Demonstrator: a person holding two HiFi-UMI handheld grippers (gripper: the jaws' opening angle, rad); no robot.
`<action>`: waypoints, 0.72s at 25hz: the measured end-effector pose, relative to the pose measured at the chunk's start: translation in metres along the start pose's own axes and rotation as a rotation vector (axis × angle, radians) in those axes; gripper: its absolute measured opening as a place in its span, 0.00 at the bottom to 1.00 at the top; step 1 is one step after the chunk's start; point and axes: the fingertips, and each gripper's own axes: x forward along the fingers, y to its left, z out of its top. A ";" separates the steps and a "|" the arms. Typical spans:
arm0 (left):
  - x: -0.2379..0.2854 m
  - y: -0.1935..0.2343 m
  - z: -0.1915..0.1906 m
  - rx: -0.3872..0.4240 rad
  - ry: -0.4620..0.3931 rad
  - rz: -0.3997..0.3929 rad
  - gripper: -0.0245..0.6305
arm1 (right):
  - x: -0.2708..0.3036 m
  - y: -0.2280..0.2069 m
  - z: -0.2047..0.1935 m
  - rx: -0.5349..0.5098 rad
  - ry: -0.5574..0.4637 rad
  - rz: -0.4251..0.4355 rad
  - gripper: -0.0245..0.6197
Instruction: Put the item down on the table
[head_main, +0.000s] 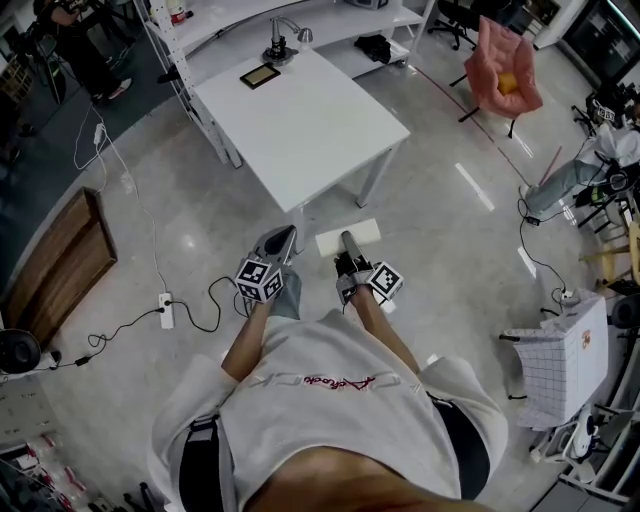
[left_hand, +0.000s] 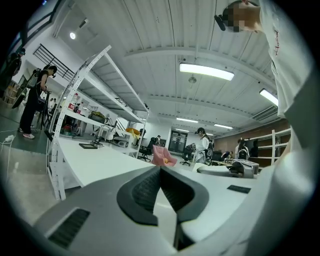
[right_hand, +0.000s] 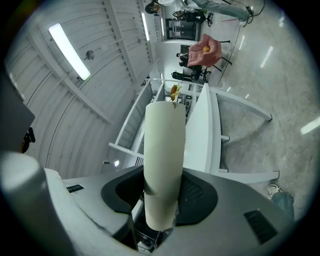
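1. The cream item (right_hand: 162, 150) is clamped between the jaws of the right gripper (right_hand: 164, 195) and sticks out past them.
2. It hangs over the floor, just short of the near corner of the table (head_main: 300, 130).
3. The left gripper (left_hand: 160, 172), alongside, has its jaws together and holds nothing.

Both forearms reach forward, level — left claw (head_main: 284, 238) apparently shut empty, right claw (head_main: 347, 241) clamped on the item (head_main: 329, 243).

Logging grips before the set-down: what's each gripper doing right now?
Left gripper: closed, empty.
Right gripper: closed on the cream flat item.
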 end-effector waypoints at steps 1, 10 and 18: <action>0.006 0.005 0.000 0.000 -0.001 -0.001 0.07 | 0.007 -0.002 0.003 0.007 -0.001 0.006 0.33; 0.066 0.071 0.021 0.000 0.002 -0.024 0.06 | 0.086 -0.017 0.029 -0.002 -0.022 0.000 0.33; 0.107 0.134 0.053 -0.017 0.003 -0.025 0.07 | 0.161 -0.011 0.036 0.005 -0.019 -0.007 0.33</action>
